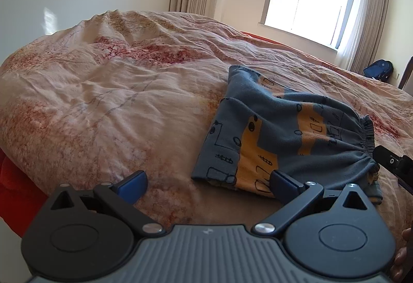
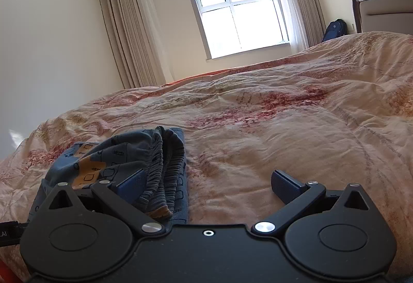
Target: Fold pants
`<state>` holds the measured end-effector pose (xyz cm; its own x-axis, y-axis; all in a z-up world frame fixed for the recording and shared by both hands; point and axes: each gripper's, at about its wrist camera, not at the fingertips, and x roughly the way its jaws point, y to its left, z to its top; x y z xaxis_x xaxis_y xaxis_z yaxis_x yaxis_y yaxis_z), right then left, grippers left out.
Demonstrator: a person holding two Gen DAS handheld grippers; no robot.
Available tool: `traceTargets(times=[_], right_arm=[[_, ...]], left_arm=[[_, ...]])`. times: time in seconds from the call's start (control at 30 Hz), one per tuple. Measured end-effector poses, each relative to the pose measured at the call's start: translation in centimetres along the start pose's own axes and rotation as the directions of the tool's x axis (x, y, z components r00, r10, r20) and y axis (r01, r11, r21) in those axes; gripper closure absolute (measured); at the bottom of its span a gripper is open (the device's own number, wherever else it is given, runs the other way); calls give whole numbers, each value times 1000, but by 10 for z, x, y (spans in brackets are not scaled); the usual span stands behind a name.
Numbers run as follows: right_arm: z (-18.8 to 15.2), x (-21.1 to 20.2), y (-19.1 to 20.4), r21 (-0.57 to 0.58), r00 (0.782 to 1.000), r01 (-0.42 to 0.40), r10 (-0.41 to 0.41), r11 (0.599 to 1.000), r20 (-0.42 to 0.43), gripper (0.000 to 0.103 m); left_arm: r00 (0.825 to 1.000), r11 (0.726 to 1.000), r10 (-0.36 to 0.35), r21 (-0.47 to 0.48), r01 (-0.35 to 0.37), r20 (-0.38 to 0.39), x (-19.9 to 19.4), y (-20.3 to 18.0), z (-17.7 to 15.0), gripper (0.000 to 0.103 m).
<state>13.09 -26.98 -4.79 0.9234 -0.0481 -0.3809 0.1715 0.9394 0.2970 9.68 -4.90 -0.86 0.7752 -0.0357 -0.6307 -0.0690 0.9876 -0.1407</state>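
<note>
On the bed's near edge, atop the rumpled quilt (image 1: 116, 92), the pants (image 1: 284, 133) lie folded into a compact bundle, the elastic waistband (image 2: 167, 161) stacked in layers at one end. Both tools are empty: the left hand-held gripper (image 1: 206, 185) has its fingers spread wide, one blue pad (image 1: 282, 183) just over the bundle's near edge; the right hand-held gripper (image 2: 206, 185) is likewise spread, beside the waistband. The folding looks nearly or fully done. Any next move would be a last smoothing or squaring of the layers, pressed gently so the stack does not slide apart.
</note>
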Motion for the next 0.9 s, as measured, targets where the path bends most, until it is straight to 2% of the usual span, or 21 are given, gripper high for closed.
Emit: traceTargets(times=[0.43, 0.6, 0.73, 0.9], right_arm=[[-2, -7, 5, -12, 996, -73, 74, 997, 43, 0], [-1, -6, 6, -7, 994, -103, 104, 995, 45, 0], [0, -7, 3, 18, 988, -148, 146, 989, 57, 0], [3, 5, 2, 42, 978, -210, 210, 977, 8, 0]], left_arm=[[1000, 1000, 1, -16, -1, -7, -8, 1, -4, 0], [1000, 1000, 12, 27, -12, -5, -8, -2, -2, 0], [999, 999, -12, 48, 11, 30, -13, 0, 5, 0], [994, 995, -79, 72, 73, 78, -9, 1, 23, 0]])
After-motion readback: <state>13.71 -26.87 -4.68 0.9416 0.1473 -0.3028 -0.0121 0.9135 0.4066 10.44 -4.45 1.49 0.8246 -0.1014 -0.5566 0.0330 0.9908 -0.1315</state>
